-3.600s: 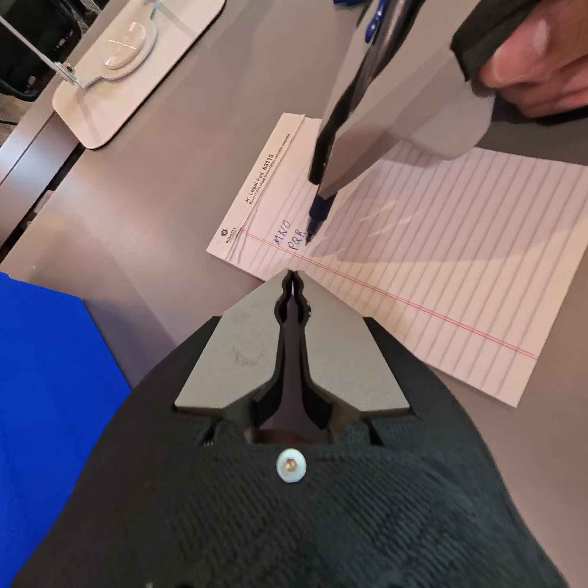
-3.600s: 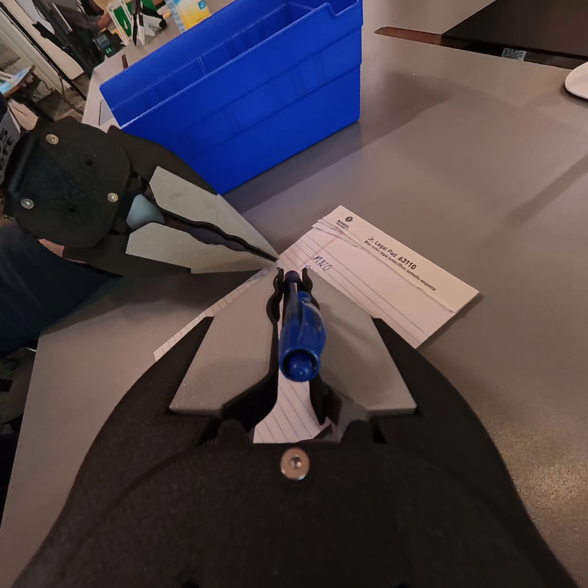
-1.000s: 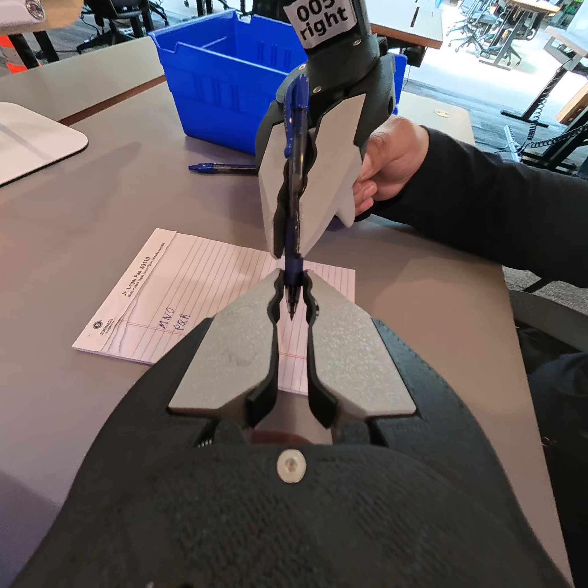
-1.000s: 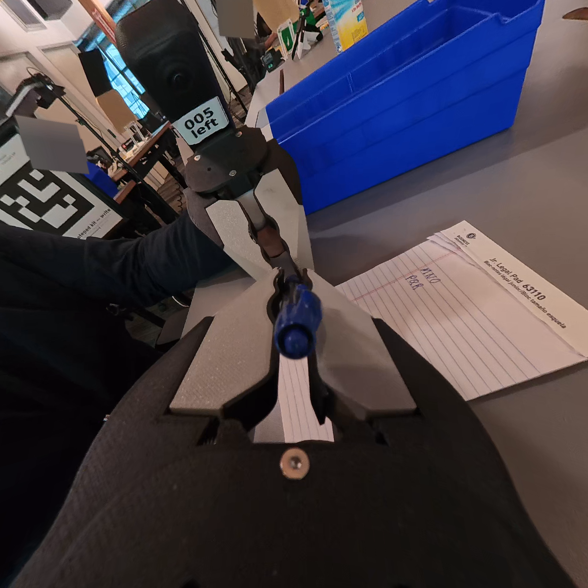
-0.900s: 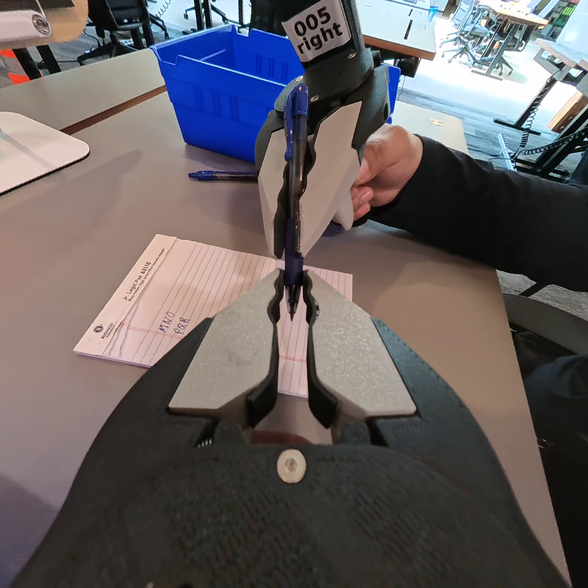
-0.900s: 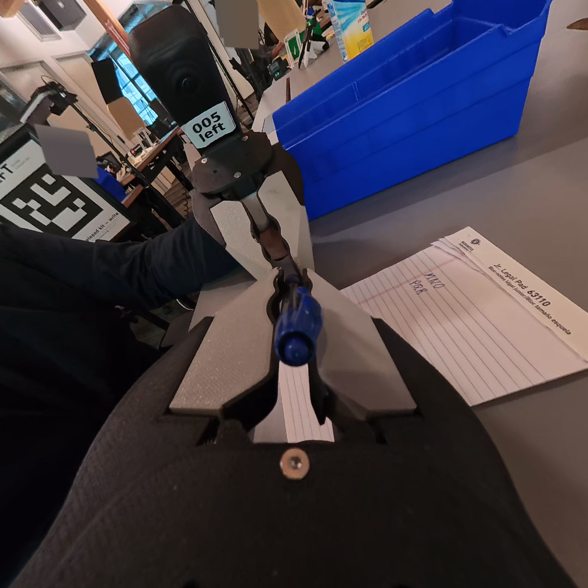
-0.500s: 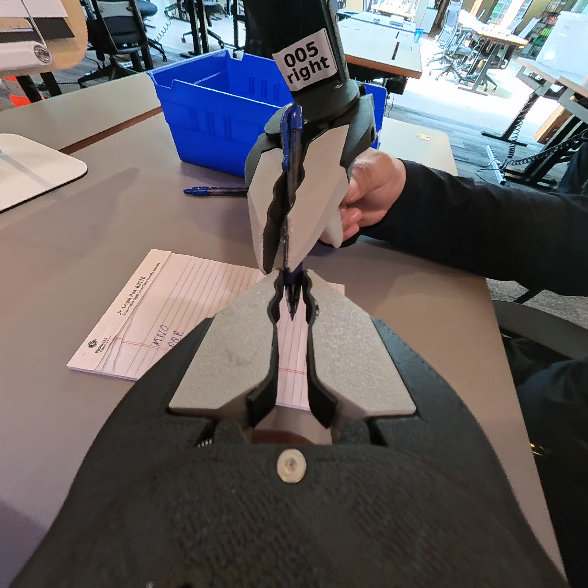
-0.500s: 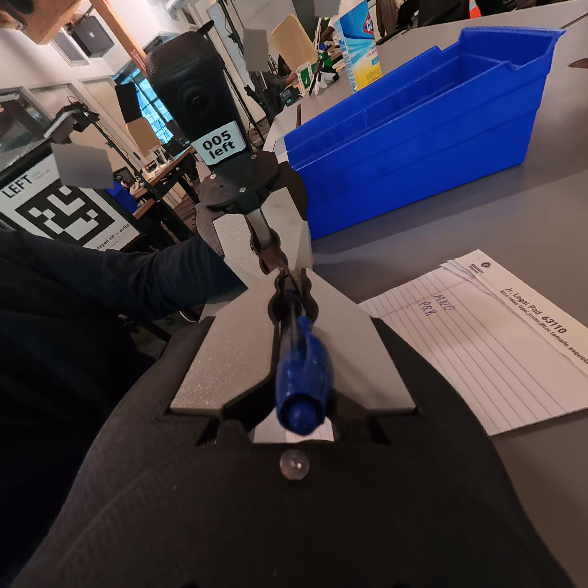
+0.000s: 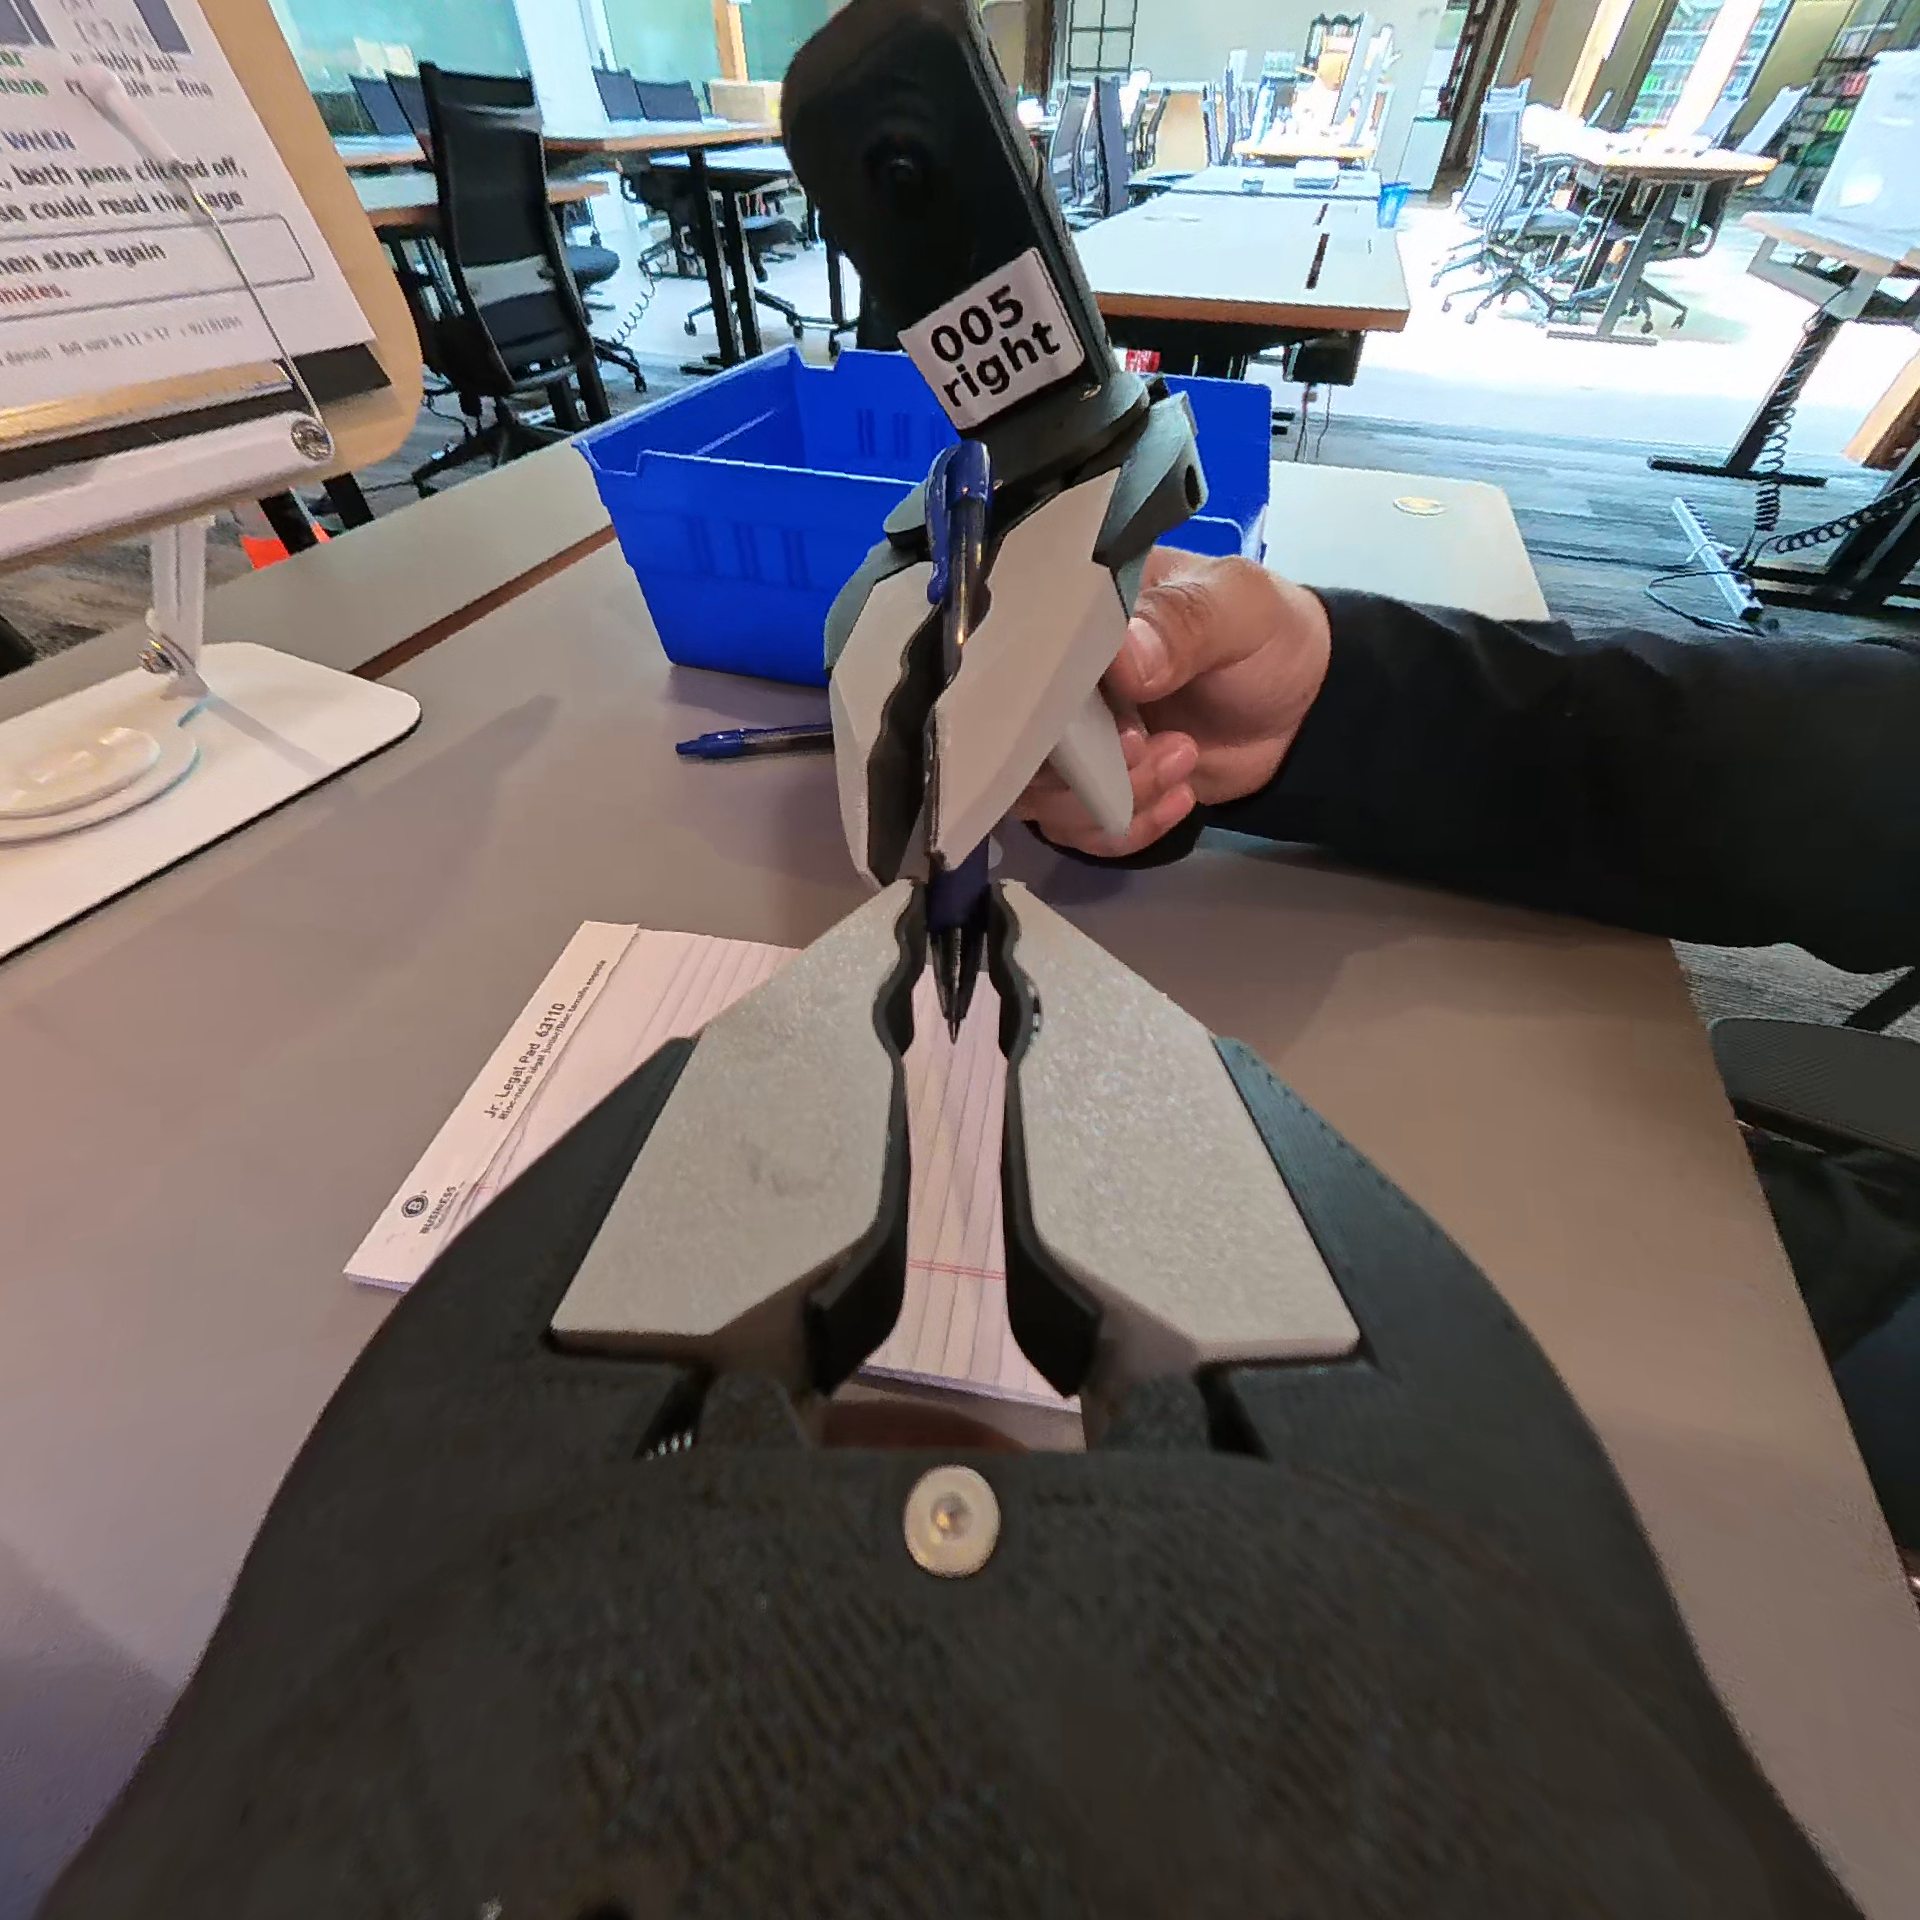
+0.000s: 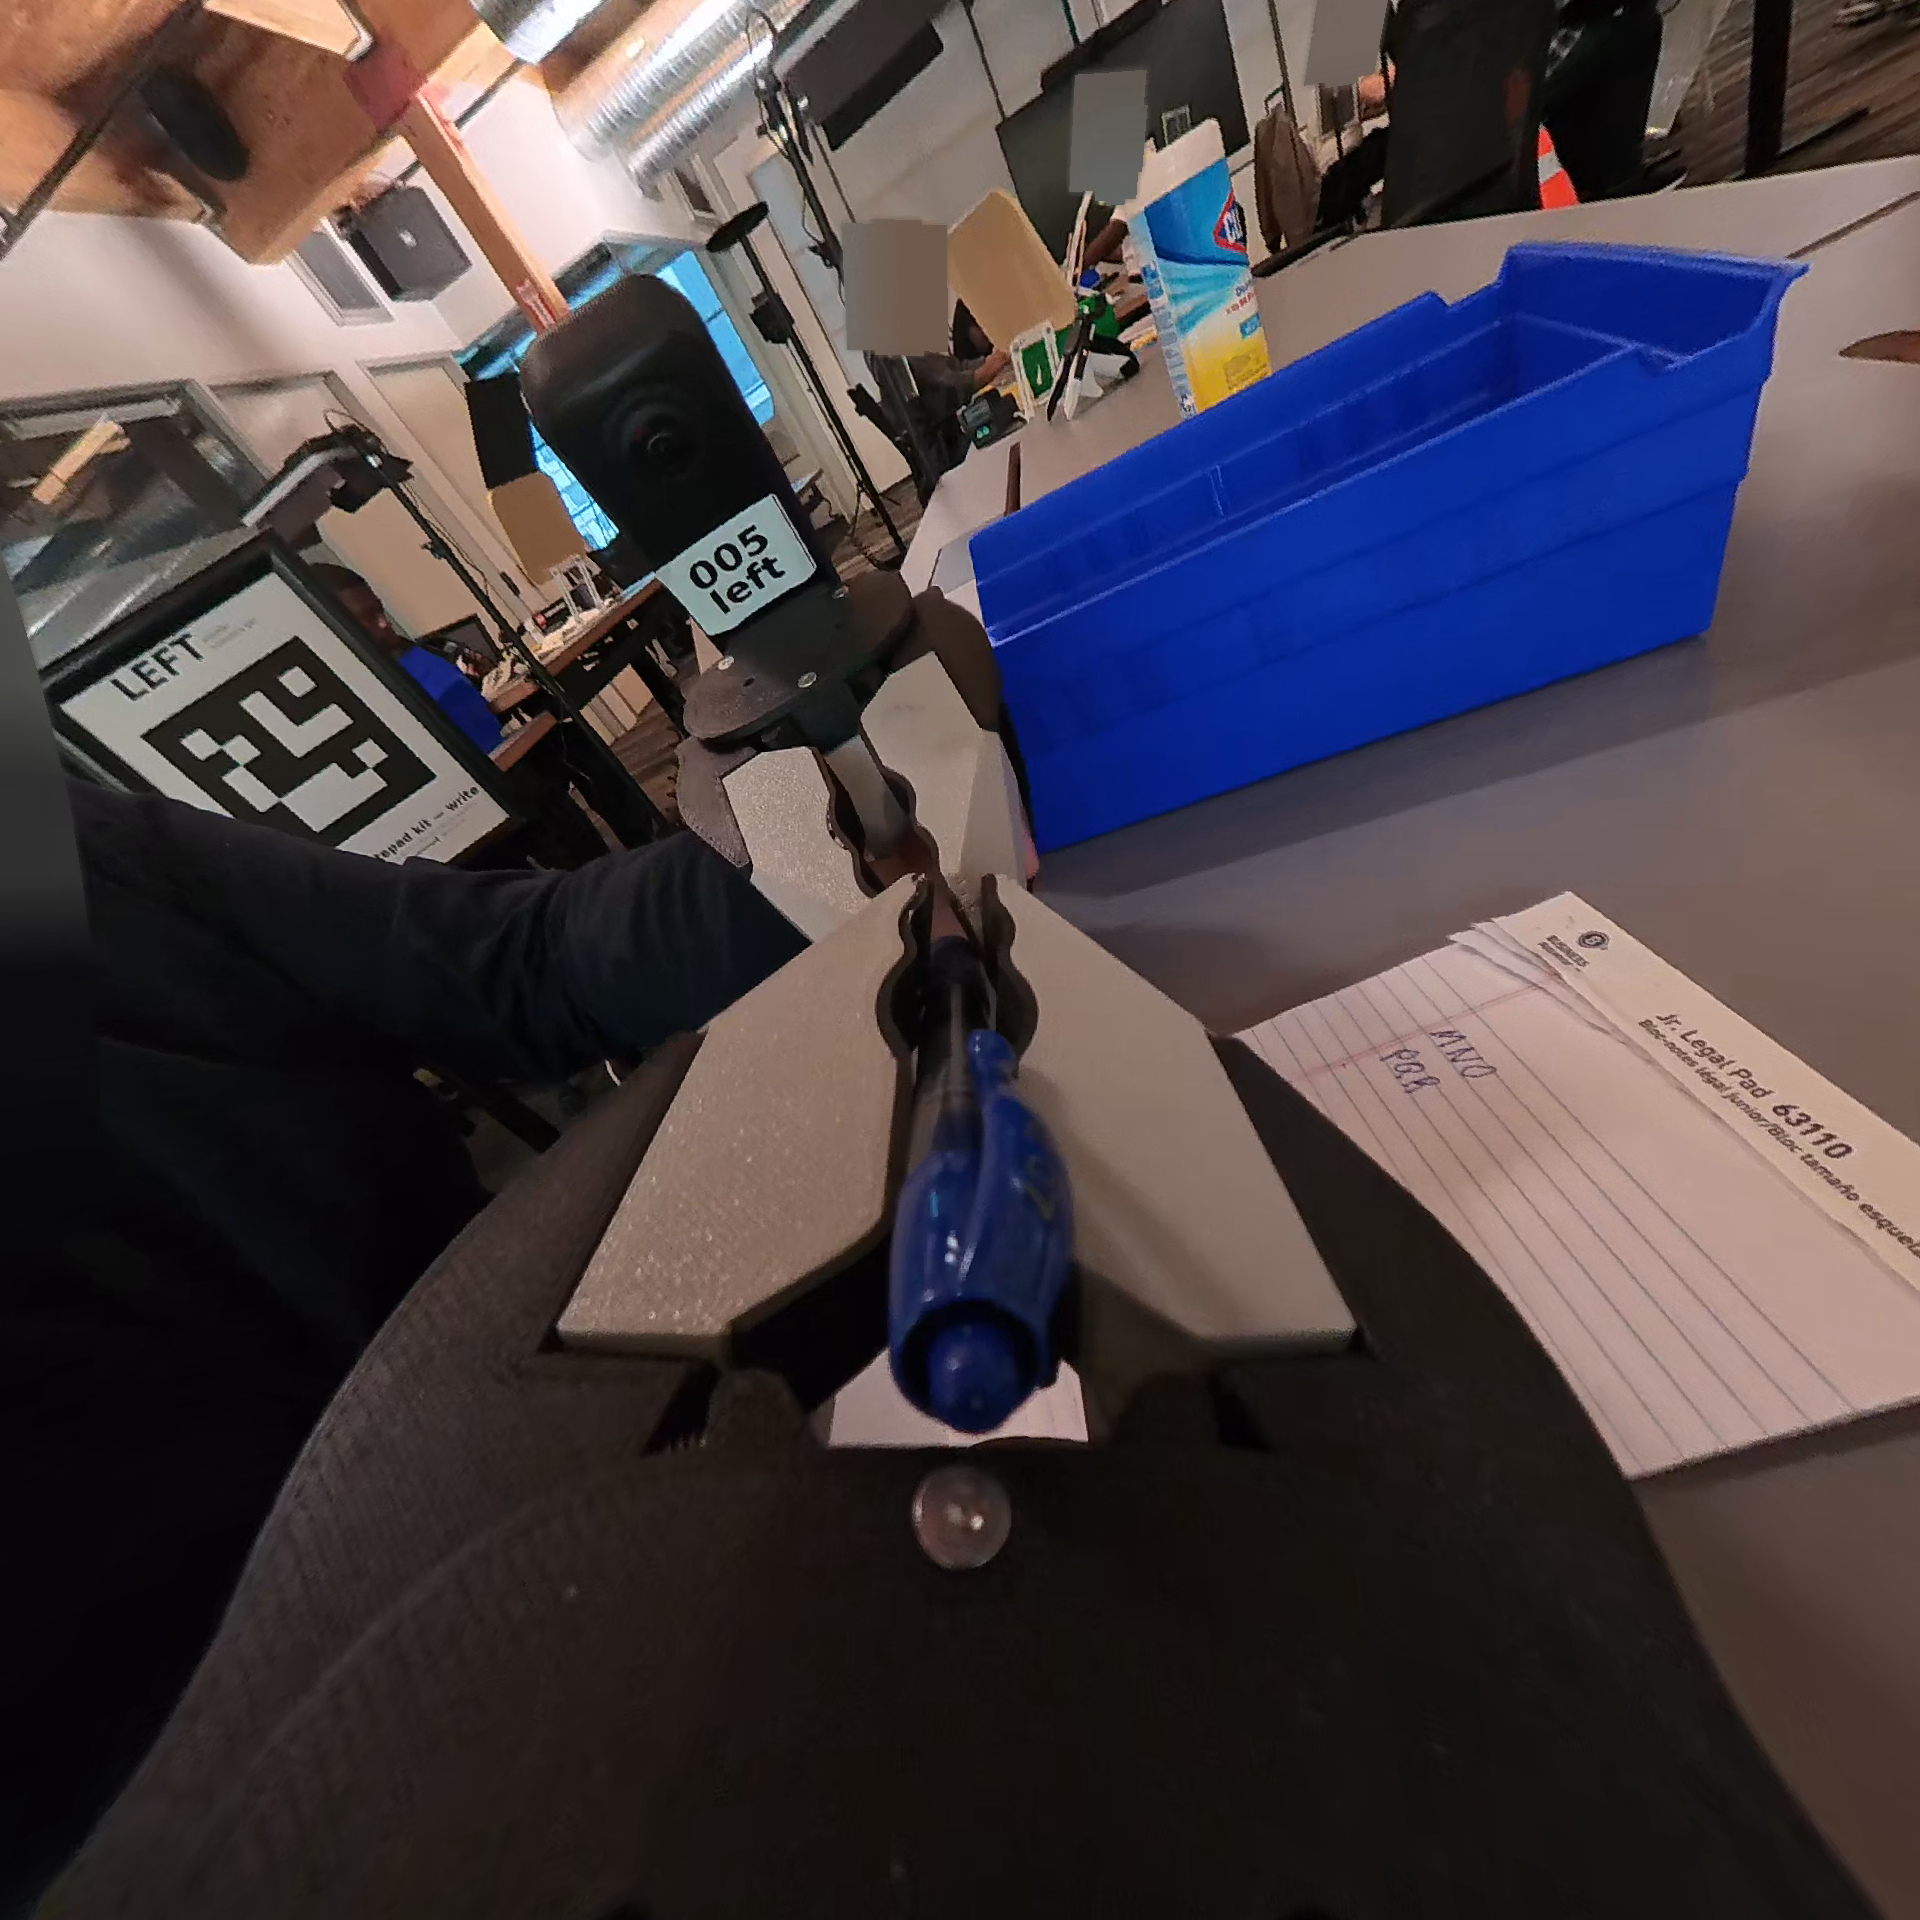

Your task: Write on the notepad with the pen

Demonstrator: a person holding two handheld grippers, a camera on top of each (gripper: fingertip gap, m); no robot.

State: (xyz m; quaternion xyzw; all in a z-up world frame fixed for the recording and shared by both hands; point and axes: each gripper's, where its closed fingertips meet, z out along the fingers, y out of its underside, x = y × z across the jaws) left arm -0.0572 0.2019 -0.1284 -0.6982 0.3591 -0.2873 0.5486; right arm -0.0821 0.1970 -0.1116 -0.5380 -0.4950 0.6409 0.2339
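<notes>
The lined notepad lies on the grey table with two short lines of blue writing near its top. My right gripper is shut on the blue pen, whose rear end lies far back between its fingers. In the left wrist view the pen points down at me, tip above the pad. My left gripper stands tip to tip with the right one, and its fingers close narrowly around the pen's front end.
A blue bin stands behind the pad; it also shows in the right wrist view. A second blue pen lies in front of it. A sign stand on a white base is at the far left. A hand holds the right gripper. The grippers are tip to tip, or close to it.
Both grippers have risen off the pad and met tip to tip. In the last second the pen has slid backward through the right gripper's fingers, towards its camera.
</notes>
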